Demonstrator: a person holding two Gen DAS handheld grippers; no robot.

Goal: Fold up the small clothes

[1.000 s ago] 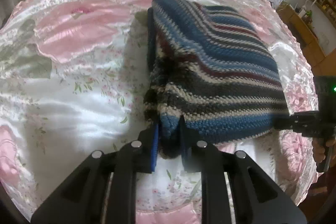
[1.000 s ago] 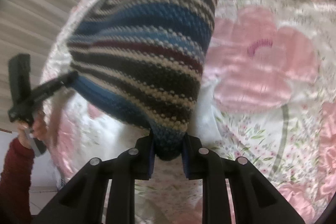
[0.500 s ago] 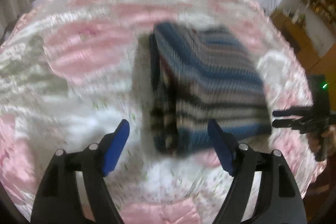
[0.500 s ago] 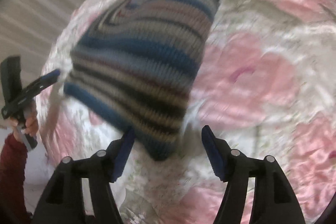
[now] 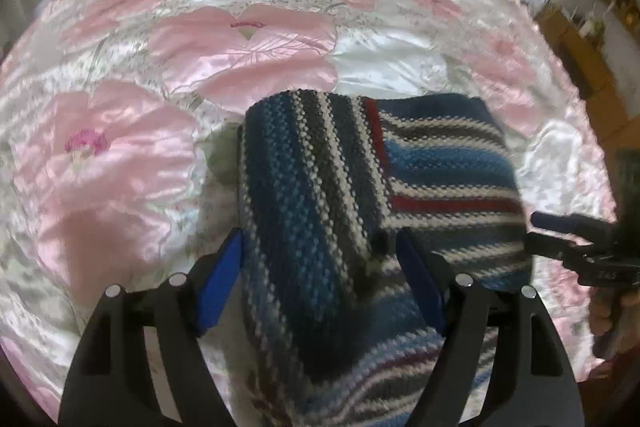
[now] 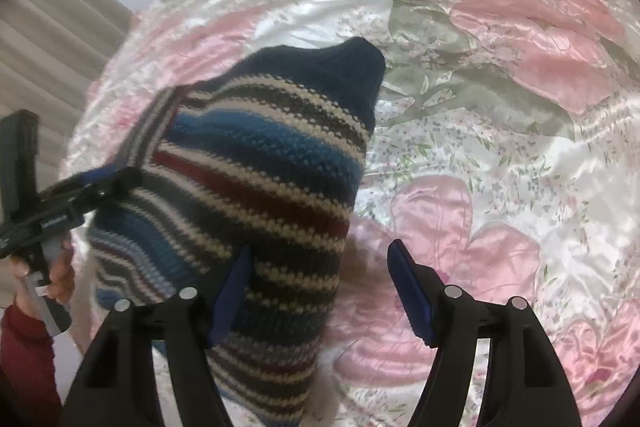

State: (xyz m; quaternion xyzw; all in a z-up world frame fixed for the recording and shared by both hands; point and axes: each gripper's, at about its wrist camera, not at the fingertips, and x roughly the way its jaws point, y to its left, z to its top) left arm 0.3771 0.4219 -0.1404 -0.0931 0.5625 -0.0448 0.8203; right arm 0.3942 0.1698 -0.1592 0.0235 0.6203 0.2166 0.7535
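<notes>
**Sam:** Left wrist view shows a bed with a shiny bedspread [image 5: 256, 59], white with big pink flowers. What lies on it?

**Mia:** A folded striped knit sweater [image 5: 440, 163], near the bed's middle. The left hand-held gripper [image 5: 320, 279] is spread wide over it, holding nothing.

**Sam:** And the right hand-held gripper [image 6: 316, 291]?

**Mia:** Wide too, empty. Ribbed curtains [image 6: 52, 43] hang past the bed's edge, and wooden furniture [image 5: 572, 51] stands beside it.
</notes>
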